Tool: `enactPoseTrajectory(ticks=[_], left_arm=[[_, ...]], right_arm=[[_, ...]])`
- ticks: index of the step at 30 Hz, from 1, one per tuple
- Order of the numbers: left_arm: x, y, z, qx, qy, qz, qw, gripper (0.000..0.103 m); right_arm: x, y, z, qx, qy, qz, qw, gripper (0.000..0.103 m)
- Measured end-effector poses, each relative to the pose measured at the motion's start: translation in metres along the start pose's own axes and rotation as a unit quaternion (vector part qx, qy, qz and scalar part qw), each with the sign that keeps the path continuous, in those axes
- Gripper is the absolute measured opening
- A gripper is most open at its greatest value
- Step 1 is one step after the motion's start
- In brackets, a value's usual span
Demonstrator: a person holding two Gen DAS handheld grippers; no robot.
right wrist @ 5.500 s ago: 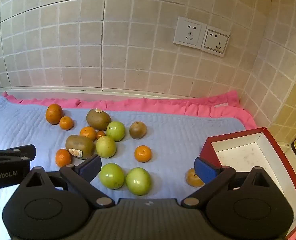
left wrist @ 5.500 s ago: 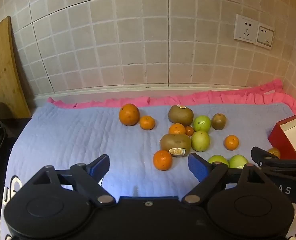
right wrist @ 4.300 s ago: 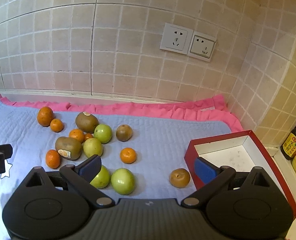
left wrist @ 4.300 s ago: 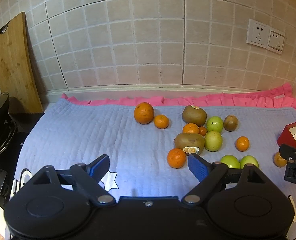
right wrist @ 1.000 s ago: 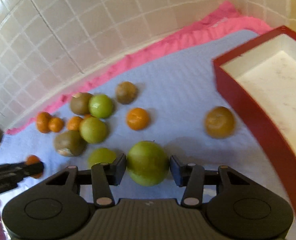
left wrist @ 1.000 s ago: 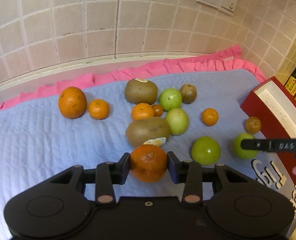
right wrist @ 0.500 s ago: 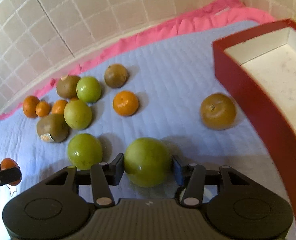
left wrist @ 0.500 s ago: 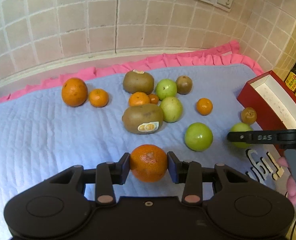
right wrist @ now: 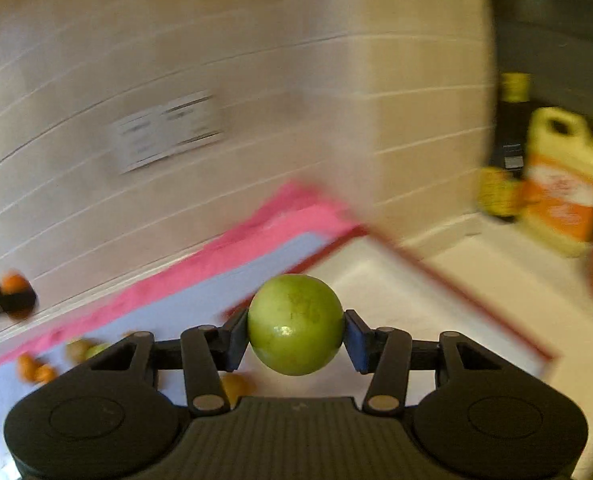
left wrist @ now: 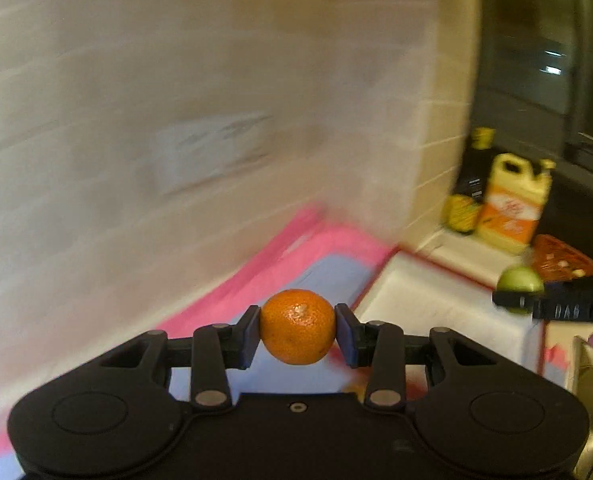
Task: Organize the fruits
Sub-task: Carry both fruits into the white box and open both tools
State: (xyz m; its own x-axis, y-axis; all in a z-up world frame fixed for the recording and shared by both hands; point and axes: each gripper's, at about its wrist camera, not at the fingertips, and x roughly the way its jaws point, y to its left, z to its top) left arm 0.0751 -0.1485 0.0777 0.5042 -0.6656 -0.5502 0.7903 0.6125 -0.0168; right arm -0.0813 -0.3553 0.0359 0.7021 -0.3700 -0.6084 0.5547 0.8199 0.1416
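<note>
My left gripper is shut on an orange and holds it in the air before the red-rimmed white box. My right gripper is shut on a green apple and holds it above the near corner of the box. The right gripper with the apple also shows at the right of the left wrist view, over the box. The left gripper with the orange shows at the left edge of the right wrist view. Both views are motion-blurred.
Several fruits lie on the blue mat at lower left. Bottles and a yellow jug stand on the counter behind the box. A tiled wall with sockets rises behind. A dark window is at upper right.
Both grippers have lifted their fruit off the mat and swung right toward the red box. The views now face the wall corner and the box instead of the fruit pile.
</note>
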Motion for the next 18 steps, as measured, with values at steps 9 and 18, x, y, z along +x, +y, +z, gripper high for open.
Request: enactPoseTrajectory(ticks=[9,18], left_arm=[[0.192,-0.090,0.031,0.054,0.123,-0.134,0.9818,0.047],[0.283,-0.107,-0.009,0.057,0.209,-0.136,0.9667,0.048]], right_arm=[[0.064,-0.077,-0.015,0.043,0.098,-0.048,0.993,0.052],[0.119,-0.086,-0.036,0.030,0.162,-0.063,0.984,0.052]])
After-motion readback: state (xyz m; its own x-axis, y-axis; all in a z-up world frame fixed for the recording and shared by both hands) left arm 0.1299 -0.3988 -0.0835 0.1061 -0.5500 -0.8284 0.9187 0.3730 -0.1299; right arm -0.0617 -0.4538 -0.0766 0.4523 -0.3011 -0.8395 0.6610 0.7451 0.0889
